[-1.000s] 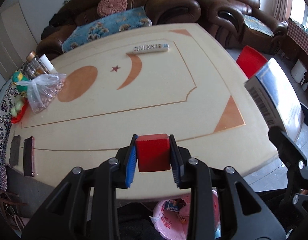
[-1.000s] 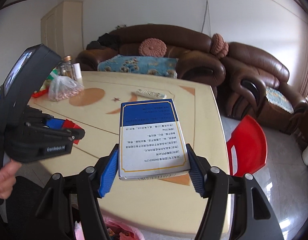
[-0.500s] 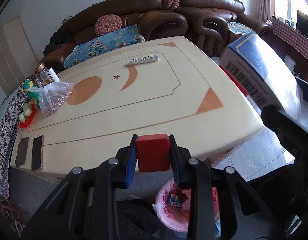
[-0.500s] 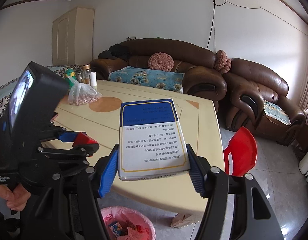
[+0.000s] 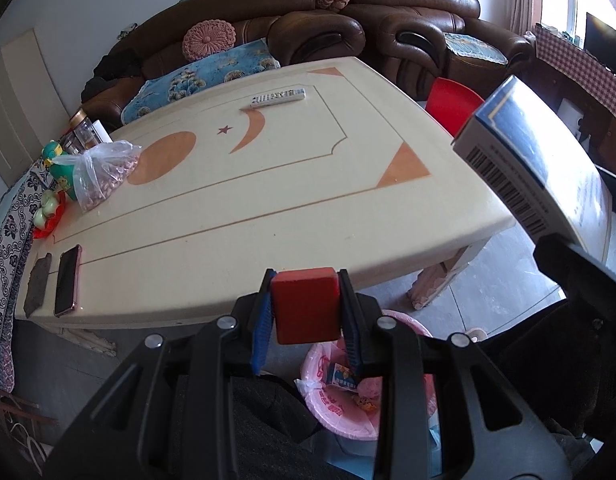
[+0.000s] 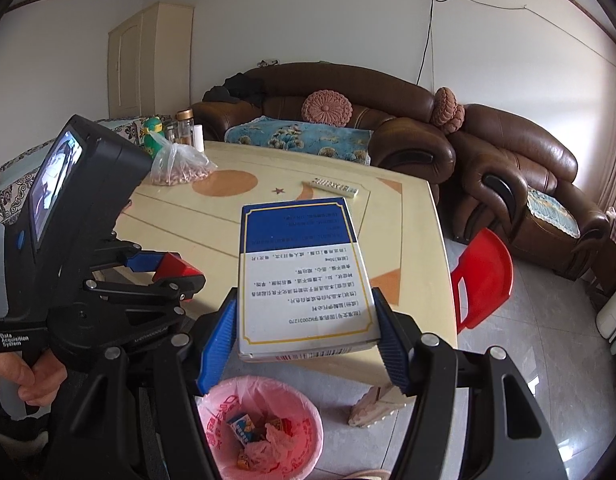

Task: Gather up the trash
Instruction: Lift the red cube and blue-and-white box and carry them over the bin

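The pink-lined trash bin [image 6: 263, 424] stands on the floor below the table [image 5: 267, 184] edge. The right gripper [image 6: 308, 332], jaws mid-wide and clamped on the blue-and-white box [image 6: 303, 280], has it at six o'clock, just below; the box's long axis runs twelve to six. The left gripper [image 5: 305, 312], narrowly clamped on the red block [image 5: 305, 306], has it at five o'clock, equally near.

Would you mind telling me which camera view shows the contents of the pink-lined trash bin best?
The right wrist view: the trash bin lies open below the blue and white box, with wrappers visible inside. In the left wrist view the left gripper and its red block hide much of the bin.
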The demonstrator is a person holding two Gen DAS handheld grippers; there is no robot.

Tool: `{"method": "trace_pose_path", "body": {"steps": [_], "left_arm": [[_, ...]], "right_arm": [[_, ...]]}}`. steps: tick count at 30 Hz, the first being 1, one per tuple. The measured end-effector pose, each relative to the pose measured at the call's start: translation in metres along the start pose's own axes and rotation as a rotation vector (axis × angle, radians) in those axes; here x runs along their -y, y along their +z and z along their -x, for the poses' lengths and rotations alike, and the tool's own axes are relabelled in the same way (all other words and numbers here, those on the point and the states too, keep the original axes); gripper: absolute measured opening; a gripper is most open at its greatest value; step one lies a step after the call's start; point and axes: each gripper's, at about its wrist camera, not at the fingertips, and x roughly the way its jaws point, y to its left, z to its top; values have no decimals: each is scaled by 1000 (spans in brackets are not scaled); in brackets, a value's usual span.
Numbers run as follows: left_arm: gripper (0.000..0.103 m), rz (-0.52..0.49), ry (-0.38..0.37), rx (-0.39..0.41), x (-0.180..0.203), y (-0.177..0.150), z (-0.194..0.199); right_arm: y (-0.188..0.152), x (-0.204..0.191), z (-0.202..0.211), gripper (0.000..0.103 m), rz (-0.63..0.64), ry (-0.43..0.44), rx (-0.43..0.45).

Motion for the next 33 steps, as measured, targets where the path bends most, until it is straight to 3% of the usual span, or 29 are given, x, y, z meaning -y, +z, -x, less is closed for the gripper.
{"method": "trace_pose_path", "body": {"steps": [16,21,33], "left_arm": [[30,2,-141,-150,8,-45,-54],[30,4,-253,-203,9,-57,-68],[30,15,-296,-344,18,-90,-115]], "right_arm": [[-51,1,-38,62,-32,14,-155],[-66,1,-53,62,-46,32,-213],[-110,-10,-94,62,-57,88,-347]]}}
